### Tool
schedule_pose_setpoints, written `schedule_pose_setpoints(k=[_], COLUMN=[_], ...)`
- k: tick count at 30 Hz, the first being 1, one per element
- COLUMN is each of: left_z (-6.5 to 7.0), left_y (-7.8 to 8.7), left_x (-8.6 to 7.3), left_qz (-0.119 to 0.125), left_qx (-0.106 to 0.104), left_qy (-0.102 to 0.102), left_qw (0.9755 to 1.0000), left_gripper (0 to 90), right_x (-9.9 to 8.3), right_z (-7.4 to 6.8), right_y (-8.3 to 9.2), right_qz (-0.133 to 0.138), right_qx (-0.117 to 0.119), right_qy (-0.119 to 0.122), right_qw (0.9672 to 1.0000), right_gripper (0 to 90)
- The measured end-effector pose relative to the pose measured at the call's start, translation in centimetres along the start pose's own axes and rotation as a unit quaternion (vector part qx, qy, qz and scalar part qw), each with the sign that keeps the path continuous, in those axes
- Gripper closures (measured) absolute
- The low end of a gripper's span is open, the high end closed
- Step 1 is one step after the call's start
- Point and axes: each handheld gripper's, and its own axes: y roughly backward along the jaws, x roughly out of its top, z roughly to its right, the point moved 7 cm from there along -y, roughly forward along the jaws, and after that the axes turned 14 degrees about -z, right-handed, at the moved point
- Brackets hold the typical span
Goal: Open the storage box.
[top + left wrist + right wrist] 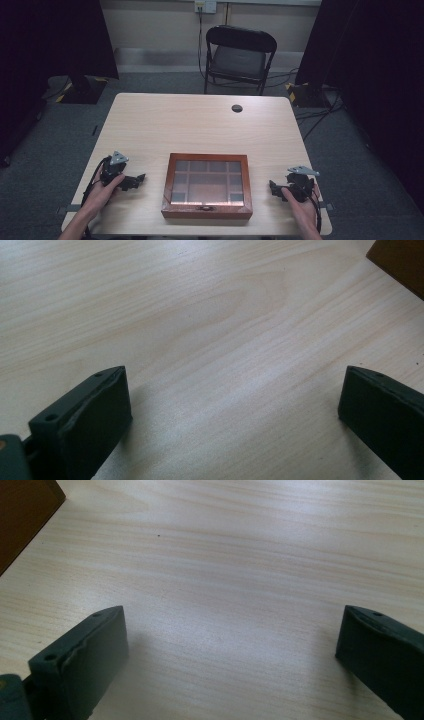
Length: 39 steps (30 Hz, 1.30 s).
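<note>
Resting near the front edge of the light wooden table (200,115), a brown wooden box (207,185) with a glass lid is seen closed. The left gripper (141,177) is held just left of it, the right gripper (273,186) just right, both with jaws wide apart and holding nothing. Farther back, a black chair (239,55) is seen.

A lab-like recording room: black curtains (45,35), carpet floor (40,135), bare desk (200,120), folding chair (239,55), trailing cables (320,117).
</note>
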Motion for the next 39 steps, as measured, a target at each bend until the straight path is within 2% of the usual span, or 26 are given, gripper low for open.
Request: schedule_pose_setpoints(k=[9,10,11,12,13,16,17,19,21,23,25,28,29,32,33,38,39], left_z=[0.0,0.0,0.0,0.0,0.0,0.0,0.0,0.0,0.0,0.0,0.0,0.0,0.0,0.1,0.1,0.1,0.1], left_y=[0.0,0.0,0.0,0.0,0.0,0.0,0.0,0.0,0.0,0.0,0.0,0.0,0.0,0.0,0.0,0.0,0.0], left_x=[0.0,0.0,0.0,0.0,0.0,0.0,0.0,0.0,0.0,0.0,0.0,0.0,0.0,0.1,0.1,0.1,0.1], left_qz=[0.000,0.000,0.000,0.000,0.000,0.000,0.000,0.000,0.000,0.000,0.000,0.000,0.001,0.002,0.002,0.002,0.002], left_qx=[0.000,0.000,0.000,0.000,0.000,0.000,0.000,0.000,0.000,0.000,0.000,0.000,0.001,0.005,0.005,0.005,0.005], left_qy=[0.000,0.000,0.000,0.000,0.000,0.000,0.000,0.000,0.000,0.000,0.000,0.001,0.003,0.004,0.005,0.004,0.004], left_qw=[1.0000,1.0000,1.0000,1.0000,1.0000,1.0000,1.0000,1.0000,1.0000,1.0000,1.0000,1.0000,1.0000,1.0000,1.0000,1.0000,1.0000], left_gripper=[0.0,0.0,0.0,0.0,0.0,0.0,0.0,0.0,0.0,0.0,0.0,0.0,0.0,0.0,0.0,0.0,0.0], right_x=[0.0,0.0,0.2,0.2,0.5,0.6,0.8,0.8,0.9,1.3,1.3,1.5,1.7,1.9,2.1,2.8,3.0], right_z=[-0.2,-0.3,-0.6,-0.6,-1.1,-1.4,-1.9,-2.3,-2.6,-3.0,-3.1,-3.5,-3.7,-3.8,-4.0,-4.5,-4.9], right_y=[0.1,0.2,0.5,0.5,0.9,1.0,1.4,1.4,1.5,2.1,2.2,2.6,2.9,3.3,3.7,4.7,5.0], right_qz=[-0.002,-0.003,-0.002,-0.002,0.002,-0.003,0.007,0.000,0.000,0.017,0.018,0.023,0.028,0.032,0.038,0.048,0.045], right_qx=[0.002,0.008,0.027,0.027,0.071,0.081,0.105,0.112,0.119,0.120,0.120,0.129,0.139,0.146,0.153,0.164,0.164], right_qy=[0.001,0.003,0.007,0.007,0.008,0.005,0.010,0.016,0.019,0.032,0.035,0.042,0.043,0.043,0.045,0.051,0.061], right_qw=[1.0000,1.0000,0.9996,0.9996,0.9975,0.9967,0.9944,0.9936,0.9927,0.9921,0.9920,0.9905,0.9890,0.9879,0.9865,0.9839,0.9835], right_gripper=[1.2,3.2,16.2,16.2,16.8,18.1,21.9,18.9,21.1,23.0,23.9,27.1,31.0,32.5,34.6,35.8,34.9])
